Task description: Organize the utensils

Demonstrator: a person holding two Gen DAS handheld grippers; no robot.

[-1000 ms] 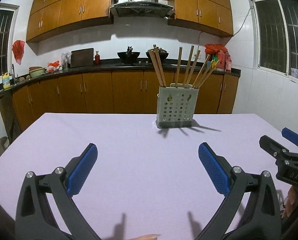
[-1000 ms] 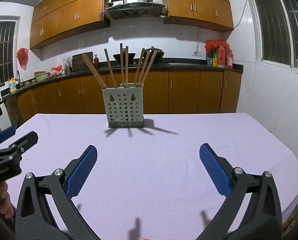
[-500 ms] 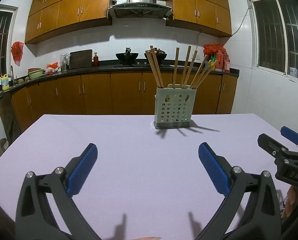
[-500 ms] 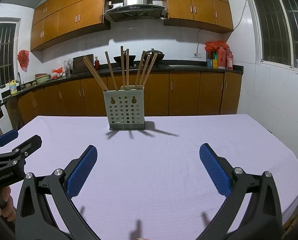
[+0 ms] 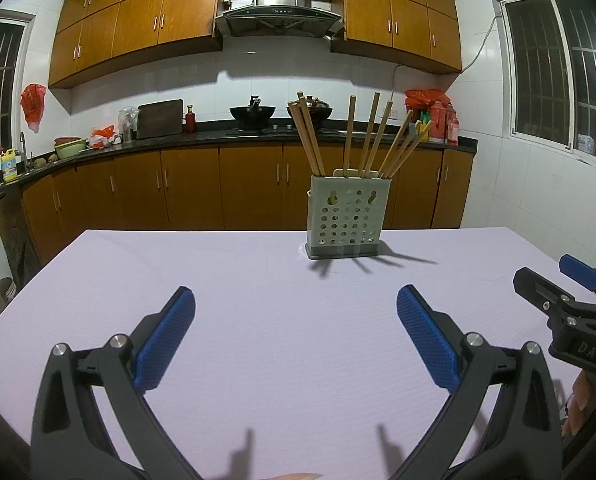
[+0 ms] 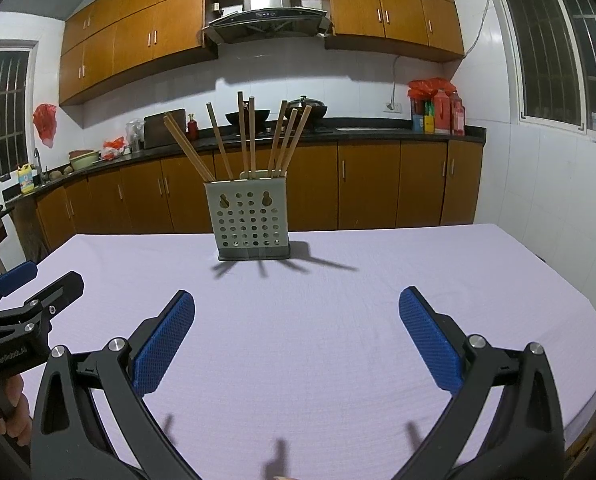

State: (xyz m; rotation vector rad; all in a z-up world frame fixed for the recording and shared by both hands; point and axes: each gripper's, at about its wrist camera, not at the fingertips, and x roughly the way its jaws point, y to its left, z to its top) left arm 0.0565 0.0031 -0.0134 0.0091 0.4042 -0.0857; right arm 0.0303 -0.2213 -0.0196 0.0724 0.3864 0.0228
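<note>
The surface (image 5: 258, 320) under its pale lilac cloth spreads out ahead of both your tools, bare between the jaws in each wrist view. Your left gripper (image 5: 296, 332) hangs just above it with its jaws spread wide and nothing between the blue pads (image 5: 166, 340); your right gripper (image 6: 296, 332) hovers the same way, jaws wide and empty. In the left wrist view the right gripper's tip shows beyond your right-hand jaw, at the frame's edge, and in the right wrist view the left gripper's tip sits outside your left-hand jaw. The perforated grey-green utensil holder (image 5: 345, 218) stands upright on the surface well ahead of the jaws, slightly toward the right-hand jaw from the left tool, and slightly toward the left-hand jaw from the right tool (image 6: 252, 220). The wooden chopsticks (image 5: 351, 136) stand in it, fanning out above its rim, some leaning left, some right.
</note>
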